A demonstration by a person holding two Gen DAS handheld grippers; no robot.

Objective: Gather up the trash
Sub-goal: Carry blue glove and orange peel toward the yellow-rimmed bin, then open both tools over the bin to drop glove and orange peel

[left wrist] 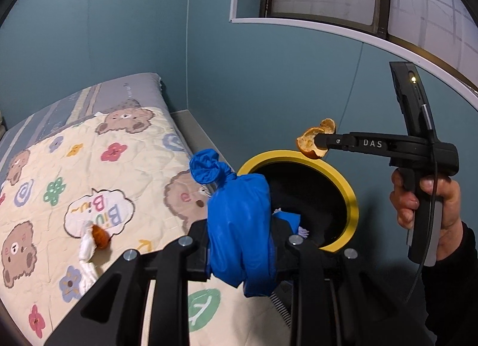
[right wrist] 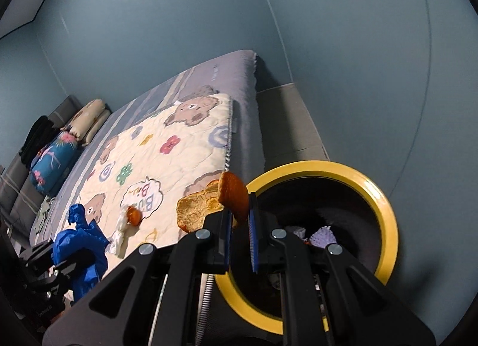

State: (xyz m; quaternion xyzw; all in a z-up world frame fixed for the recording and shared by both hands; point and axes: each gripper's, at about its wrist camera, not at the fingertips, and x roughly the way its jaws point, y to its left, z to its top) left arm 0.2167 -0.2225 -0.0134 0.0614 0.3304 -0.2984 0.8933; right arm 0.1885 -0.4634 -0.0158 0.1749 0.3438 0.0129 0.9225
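On the bed [left wrist: 89,142] lie a white tissue [left wrist: 86,247] and a peel scrap [left wrist: 100,236], light and soft. Left tongs [left wrist: 242,244] clamp a limp blue bag [left wrist: 239,226]; right tongs [right wrist: 239,217] pinch brittle orange peel [right wrist: 233,196] above the yellow-rimmed bin [right wrist: 385,202]

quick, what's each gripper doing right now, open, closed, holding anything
Left gripper: closed on the knotted blue bag.
Right gripper: closed on the orange peel, over the yellow-rimmed bin.
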